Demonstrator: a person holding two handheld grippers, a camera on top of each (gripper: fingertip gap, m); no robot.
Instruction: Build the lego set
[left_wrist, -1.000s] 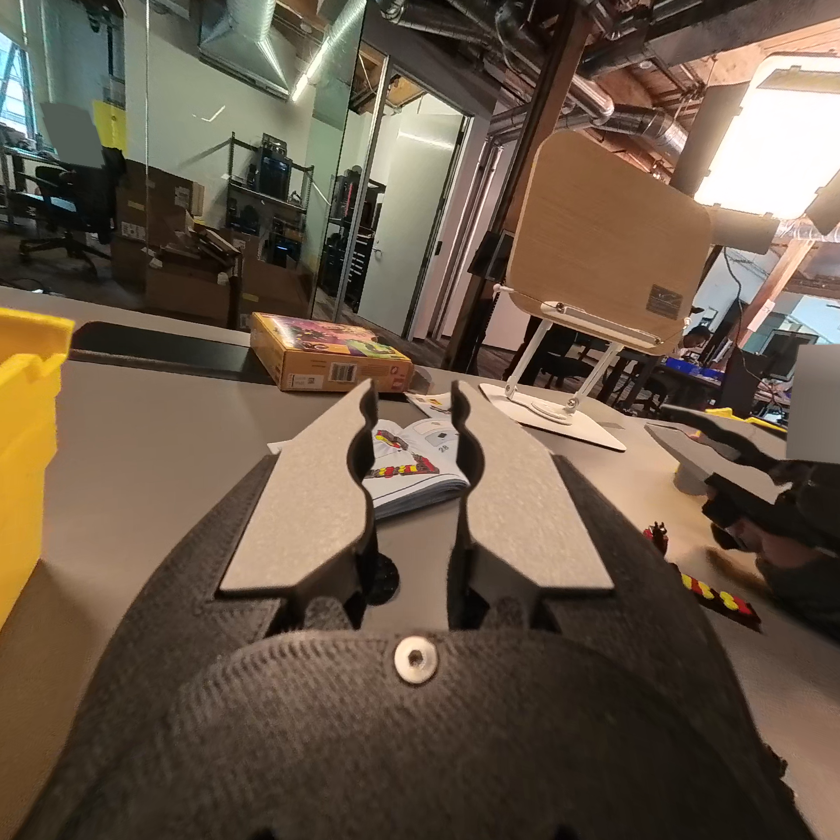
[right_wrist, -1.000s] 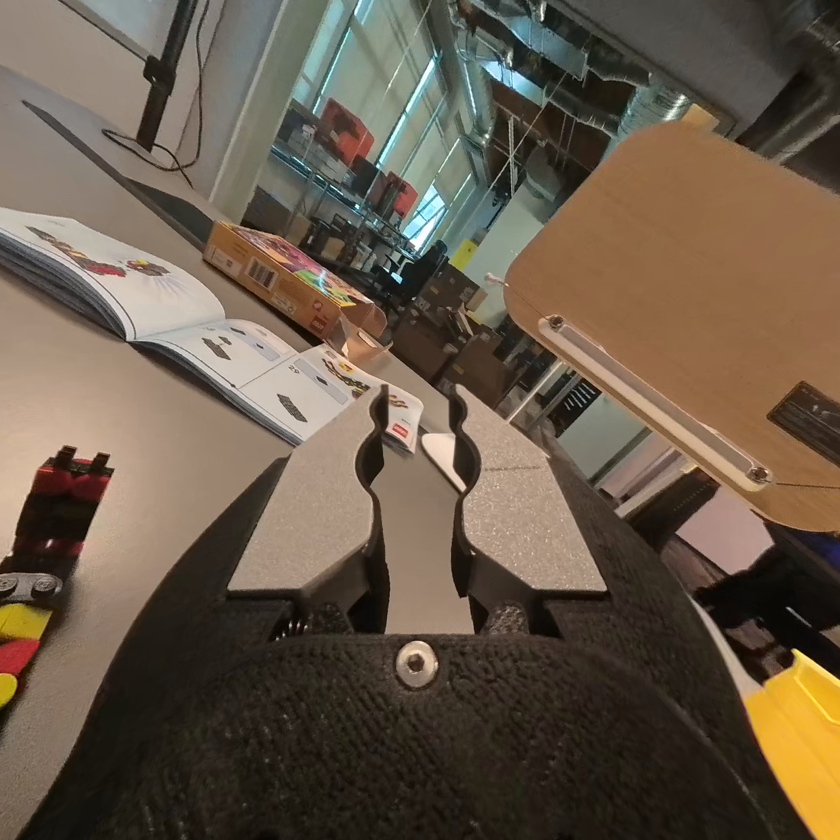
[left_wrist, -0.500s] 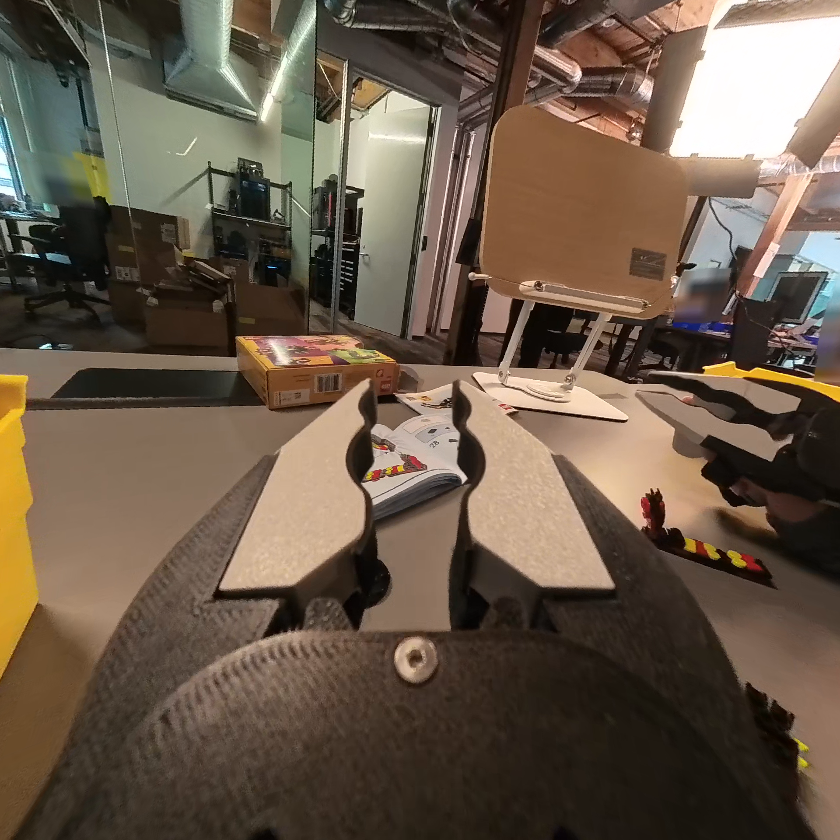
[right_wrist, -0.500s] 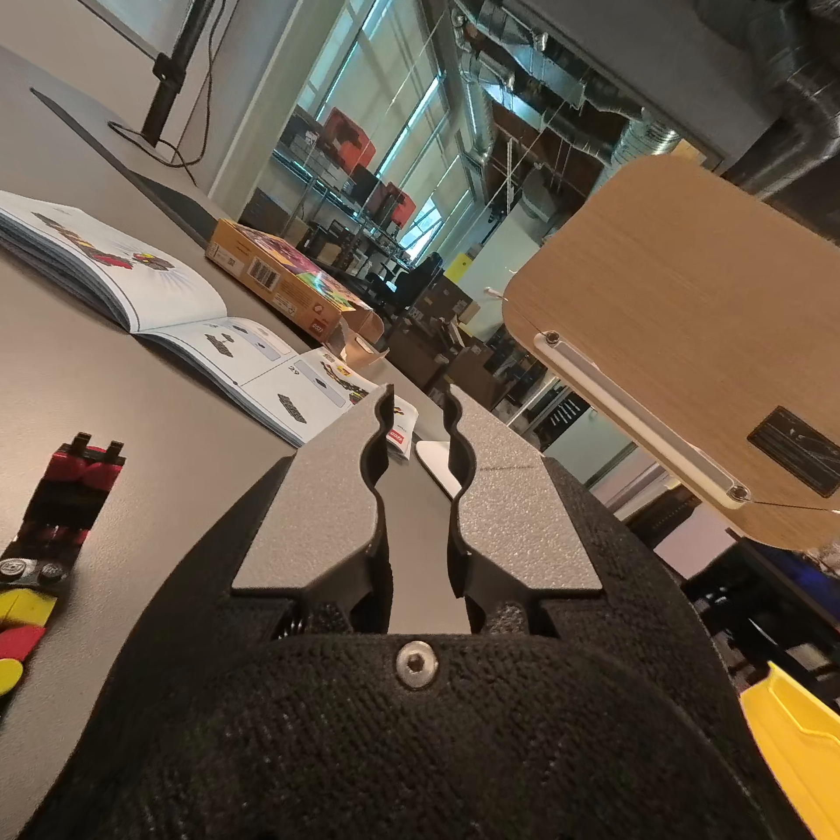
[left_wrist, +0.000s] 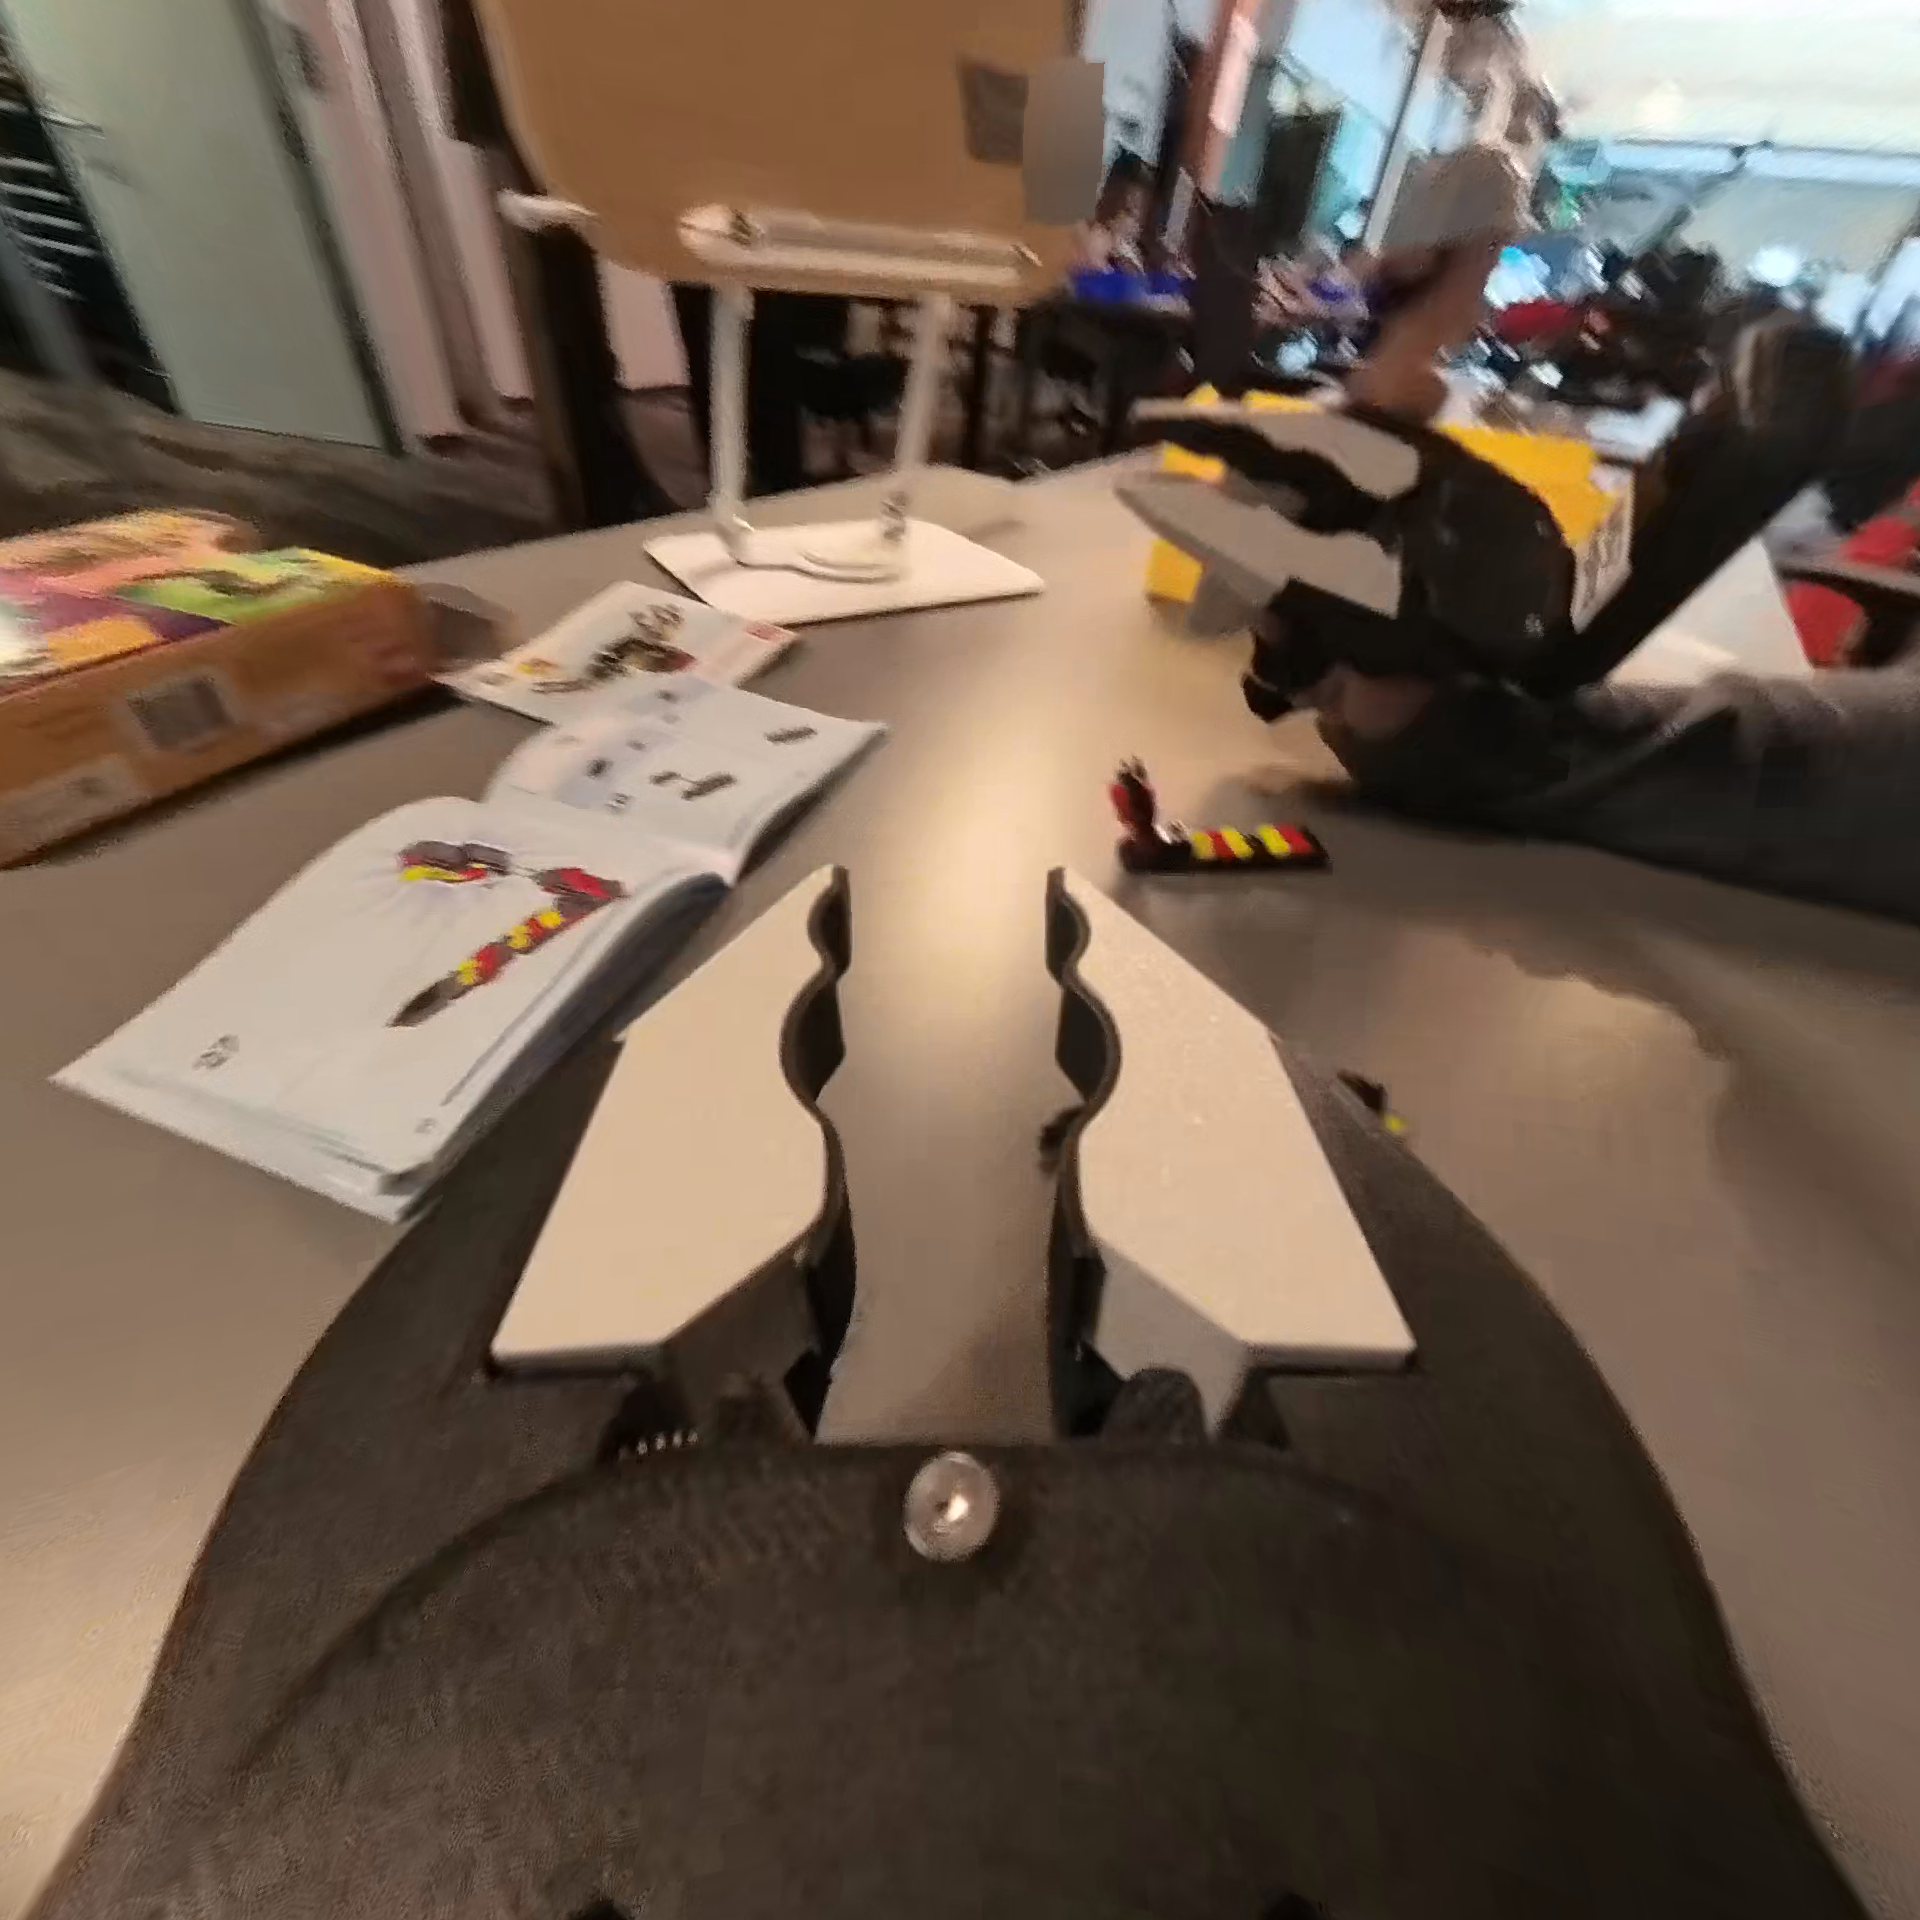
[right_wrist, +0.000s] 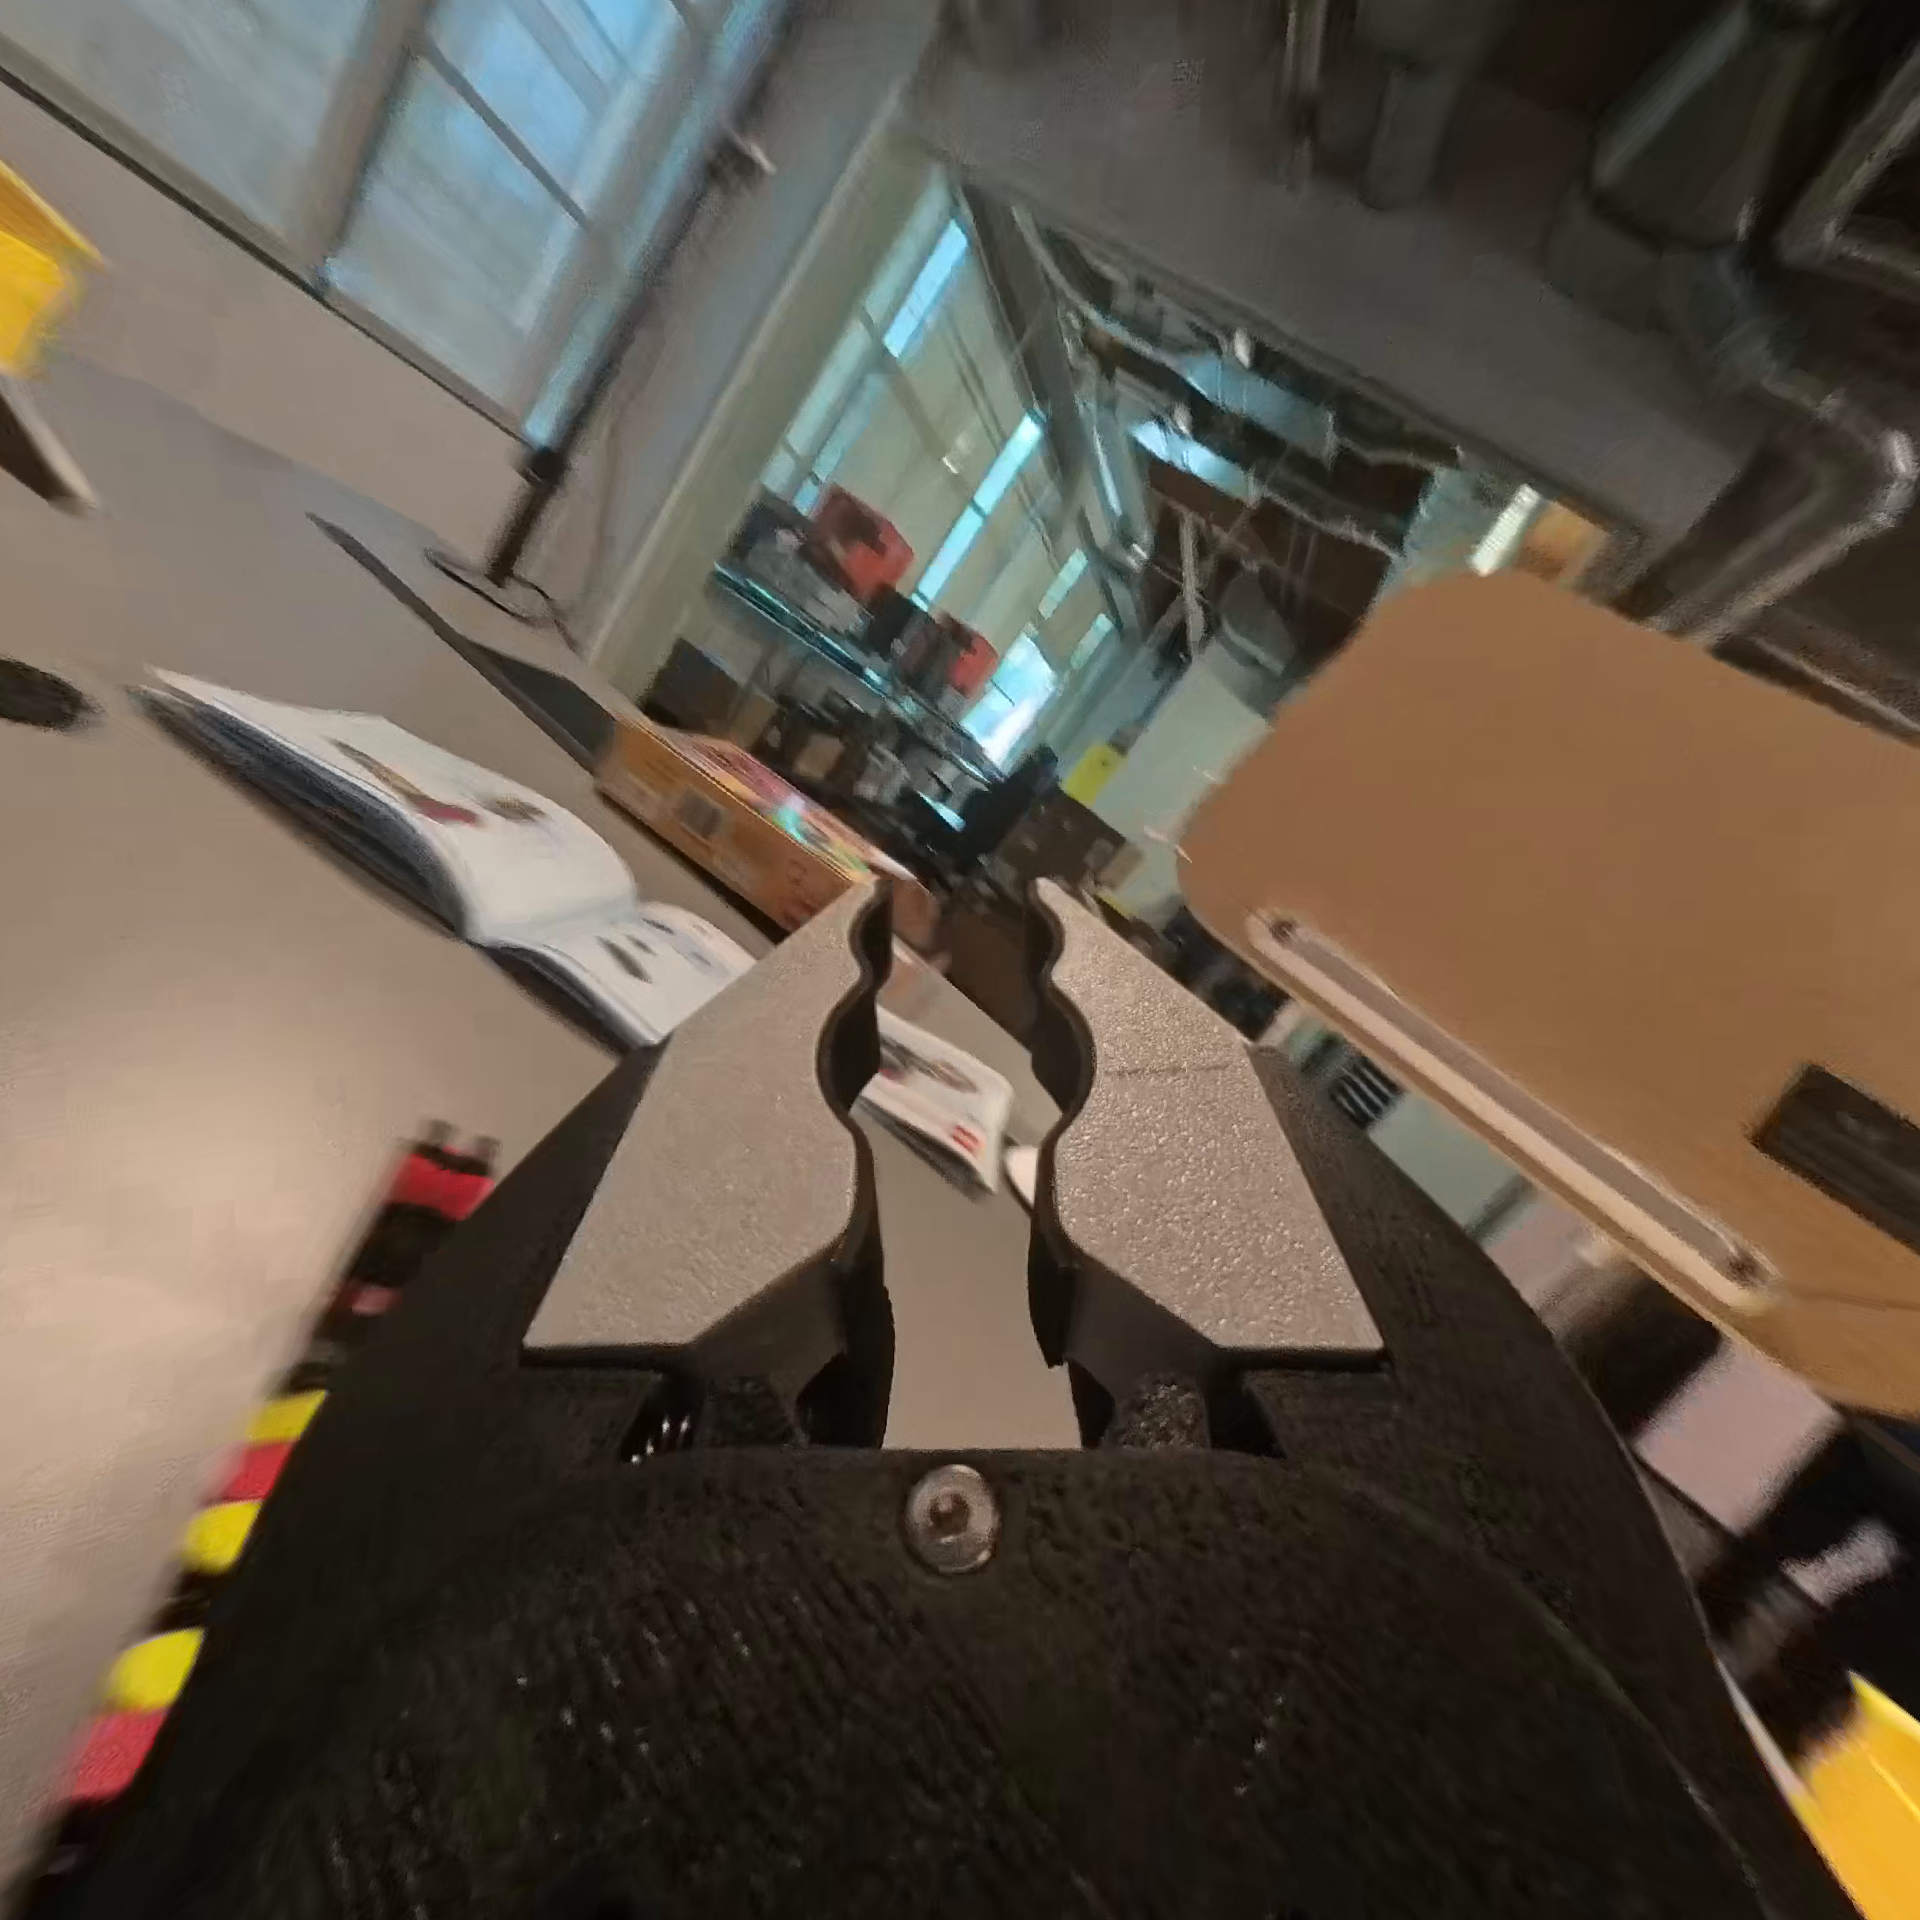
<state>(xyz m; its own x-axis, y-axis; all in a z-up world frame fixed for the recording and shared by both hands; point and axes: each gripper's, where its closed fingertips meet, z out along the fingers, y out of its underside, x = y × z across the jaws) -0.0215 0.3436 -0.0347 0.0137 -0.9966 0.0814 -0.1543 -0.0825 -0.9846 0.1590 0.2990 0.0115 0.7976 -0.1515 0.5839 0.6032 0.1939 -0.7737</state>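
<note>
The left tool (left_wrist: 945, 904) hangs just above the grey surface (left_wrist: 1507, 1091) with its two grey fingers (left_wrist: 727, 1122) parted by a moderate gap and nothing between them. Ahead of it and a little to the right lies the lego build (left_wrist: 1221, 842), a long black strip with red and yellow pieces along its top and a raised red-and-black end, flat on the surface and touched by neither tool. To the left an instruction booklet (left_wrist: 436, 977) lies open, with a second, smaller leaflet (left_wrist: 623, 649) beyond it and the orange lego box (left_wrist: 156, 655) lying flat farther left; its inside cannot be seen. The right tool (left_wrist: 1247, 509) shows across the surface in the left wrist view, raised above it beside the build, its fingers apart and empty. Behind it sits a yellow bin (left_wrist: 1538, 478); motion blur hides whatever it holds. A wooden board on a white stand (left_wrist: 831, 551) rests at the far side of the surface. In the right wrist view the same tool (right_wrist: 956, 899) points over the booklet (right_wrist: 457, 842) and box (right_wrist: 727, 831), with the build (right_wrist: 416, 1216) close by its left flank and a yellow bin corner (right_wrist: 1860, 1766) at lower right.
</note>
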